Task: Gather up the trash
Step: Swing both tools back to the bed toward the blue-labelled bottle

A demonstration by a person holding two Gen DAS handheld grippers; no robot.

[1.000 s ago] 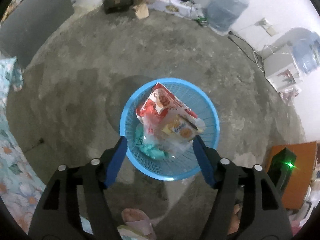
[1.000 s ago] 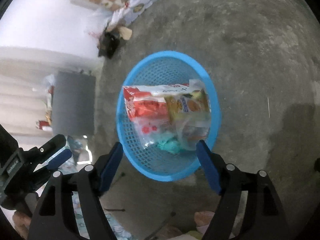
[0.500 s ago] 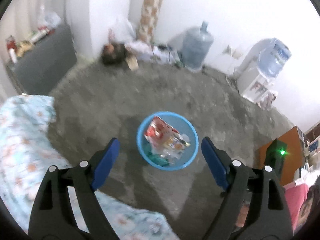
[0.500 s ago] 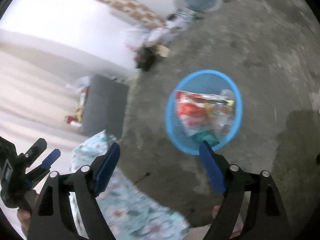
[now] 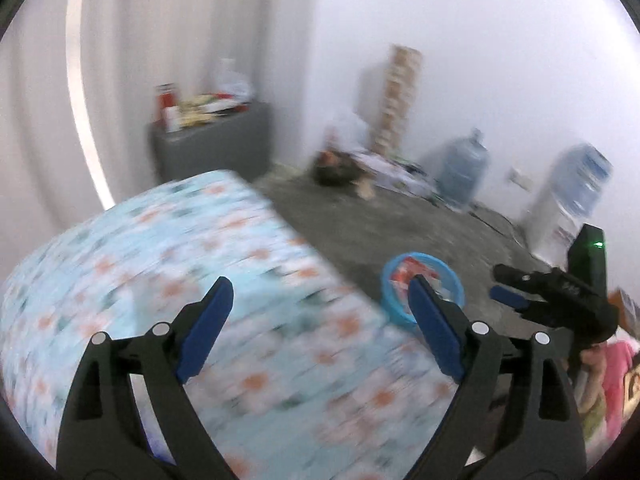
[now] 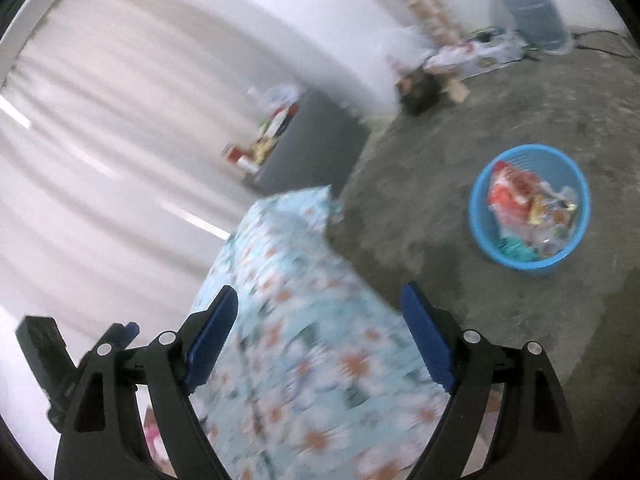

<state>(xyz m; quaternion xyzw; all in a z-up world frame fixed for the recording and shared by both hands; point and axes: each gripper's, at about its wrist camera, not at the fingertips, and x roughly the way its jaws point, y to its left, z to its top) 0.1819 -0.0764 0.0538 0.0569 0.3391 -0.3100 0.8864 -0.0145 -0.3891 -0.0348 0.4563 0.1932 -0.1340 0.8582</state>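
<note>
A blue mesh basket [image 6: 528, 268] stands on the grey concrete floor, holding crumpled snack wrappers and plastic trash [image 6: 524, 208]. In the left wrist view the basket [image 5: 390, 304] is small and partly behind my right finger. My left gripper [image 5: 319, 280] hovers over a floral bed sheet [image 5: 260, 248]; its jaws are opening with nothing between them. Above the same sheet [image 6: 304, 312], my right gripper [image 6: 319, 287] is open and empty, well back from the basket. The right gripper [image 5: 503, 285] also shows at the right edge of the left wrist view. Both views are blurred.
A grey cabinet [image 5: 212, 152] with bottles and packets on top stands by the pale curtain. Clutter [image 5: 340, 168] lies along the far wall beside a water jug [image 5: 464, 172] and a dispenser [image 5: 568, 208]. Pink clothing of a person [image 5: 616, 360] is at the right.
Both grippers have risen and drawn back from the basket, which now looks small and far. The views tilted up to the walls, and the floral sheet came underneath. The left jaws widened.
</note>
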